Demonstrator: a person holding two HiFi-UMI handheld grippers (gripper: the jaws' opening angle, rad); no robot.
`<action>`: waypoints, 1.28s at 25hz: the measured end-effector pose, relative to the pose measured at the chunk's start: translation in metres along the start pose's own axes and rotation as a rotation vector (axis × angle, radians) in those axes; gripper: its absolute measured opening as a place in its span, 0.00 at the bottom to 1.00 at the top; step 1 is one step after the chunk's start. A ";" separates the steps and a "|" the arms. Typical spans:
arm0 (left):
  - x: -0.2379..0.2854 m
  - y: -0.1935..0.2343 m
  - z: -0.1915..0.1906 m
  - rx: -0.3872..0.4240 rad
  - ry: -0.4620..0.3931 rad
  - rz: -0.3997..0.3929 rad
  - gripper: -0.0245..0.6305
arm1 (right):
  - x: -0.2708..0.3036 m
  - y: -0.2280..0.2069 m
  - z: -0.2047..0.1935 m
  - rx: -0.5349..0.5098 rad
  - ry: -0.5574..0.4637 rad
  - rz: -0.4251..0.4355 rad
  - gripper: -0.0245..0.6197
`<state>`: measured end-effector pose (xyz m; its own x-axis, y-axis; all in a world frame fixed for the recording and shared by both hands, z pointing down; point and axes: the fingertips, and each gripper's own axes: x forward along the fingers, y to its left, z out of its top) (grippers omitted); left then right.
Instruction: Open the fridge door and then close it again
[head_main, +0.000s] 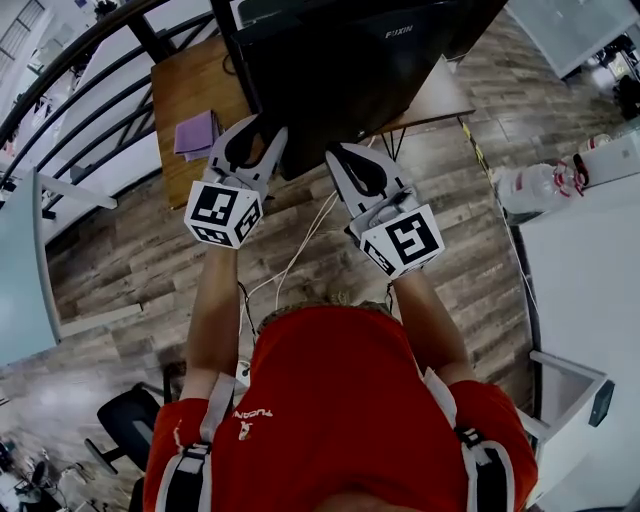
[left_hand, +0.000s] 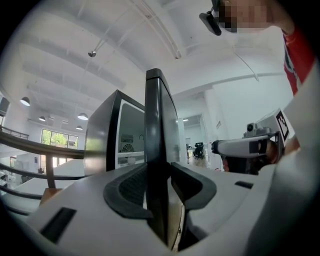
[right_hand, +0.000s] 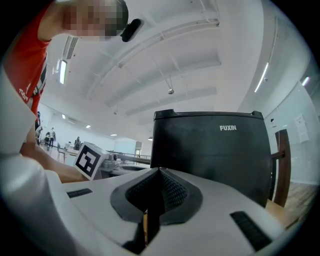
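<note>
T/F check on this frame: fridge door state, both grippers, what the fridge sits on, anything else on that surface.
1. The fridge door stands open. True.
2. The left gripper is empty. False: its jaws clamp the door's edge.
3. The right gripper is shut on nothing. True.
4. The fridge sits on the floor. False: it stands on a wooden table.
5. A purple cloth lies on the table. True.

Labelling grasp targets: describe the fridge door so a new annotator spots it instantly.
On the wooden table stands a black mini fridge. Its fridge door is the tall black slab swung open, edge-on between the pads of the left tool. Unlike the rest of the fridge, which is white inside, it carries white FUXIN lettering on its front.
</note>
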<state>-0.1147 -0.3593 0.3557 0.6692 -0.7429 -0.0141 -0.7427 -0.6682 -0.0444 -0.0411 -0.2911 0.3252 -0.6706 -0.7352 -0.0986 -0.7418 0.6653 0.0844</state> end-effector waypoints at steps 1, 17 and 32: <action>-0.002 -0.007 0.001 0.002 -0.002 -0.004 0.26 | -0.004 0.000 0.001 0.006 -0.002 -0.009 0.08; -0.026 -0.124 0.005 -0.025 -0.037 -0.162 0.23 | -0.073 0.014 0.026 0.071 -0.060 -0.102 0.35; -0.020 -0.232 0.005 -0.021 -0.014 -0.408 0.14 | -0.121 -0.023 0.034 -0.033 0.014 -0.426 0.49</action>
<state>0.0441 -0.1889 0.3615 0.9093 -0.4159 -0.0130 -0.4161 -0.9089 -0.0285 0.0572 -0.2136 0.3016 -0.3043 -0.9453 -0.1178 -0.9521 0.2976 0.0708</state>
